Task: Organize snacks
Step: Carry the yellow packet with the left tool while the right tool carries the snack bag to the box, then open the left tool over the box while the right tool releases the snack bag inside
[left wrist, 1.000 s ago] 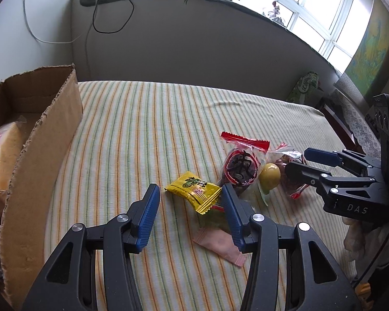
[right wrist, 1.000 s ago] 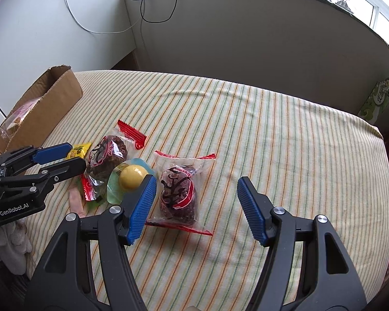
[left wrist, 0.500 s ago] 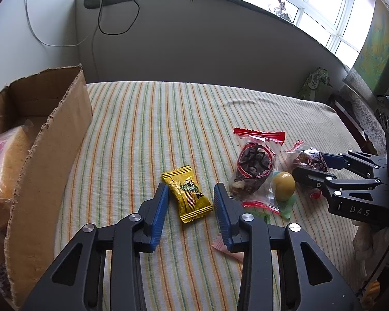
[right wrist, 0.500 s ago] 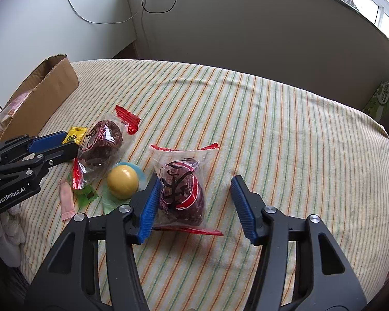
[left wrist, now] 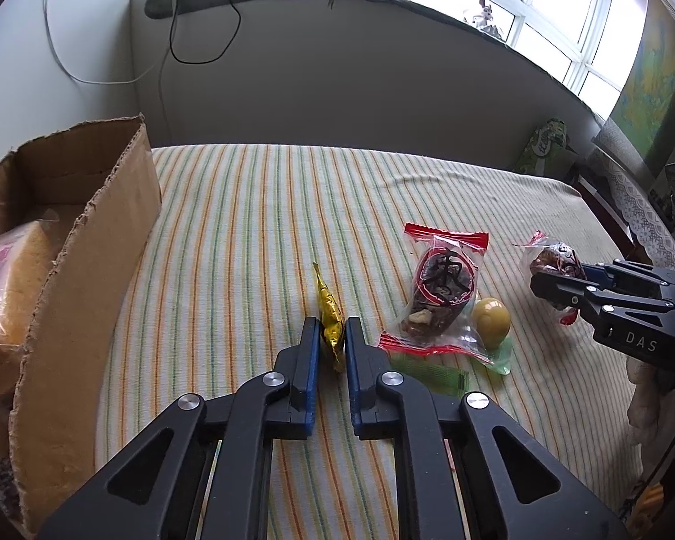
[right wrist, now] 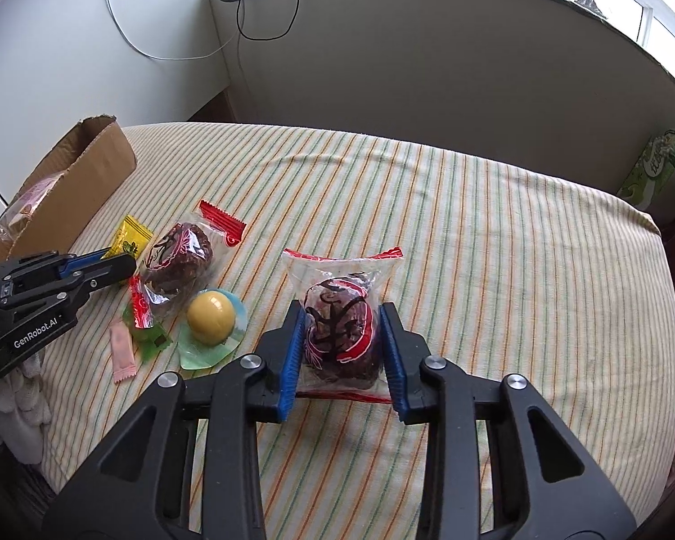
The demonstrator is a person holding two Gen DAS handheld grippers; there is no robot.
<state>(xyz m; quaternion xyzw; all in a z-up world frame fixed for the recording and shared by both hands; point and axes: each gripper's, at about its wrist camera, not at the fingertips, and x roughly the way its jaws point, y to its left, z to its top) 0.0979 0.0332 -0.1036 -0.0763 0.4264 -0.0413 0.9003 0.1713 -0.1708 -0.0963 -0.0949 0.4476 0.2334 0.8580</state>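
Both sets of jaws have just been closing; the left gripper (left wrist: 330,337) now pinches the yellow candy packet (left wrist: 328,315) stood on edge, the right gripper (right wrist: 341,342) clamps the dark cake packet (right wrist: 342,328) mid-bedspread; the cardboard box (left wrist: 90,243) at the left edge lies nearer the left hand.

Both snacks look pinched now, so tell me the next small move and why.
Probably lift both straight up. The left hand-held gripper is shut on the yellow candy packet, and the right hand-held gripper, whose jaws have just been closing, presses the date snack bag. Both still sit on the striped cloth; the cardboard box stands left.
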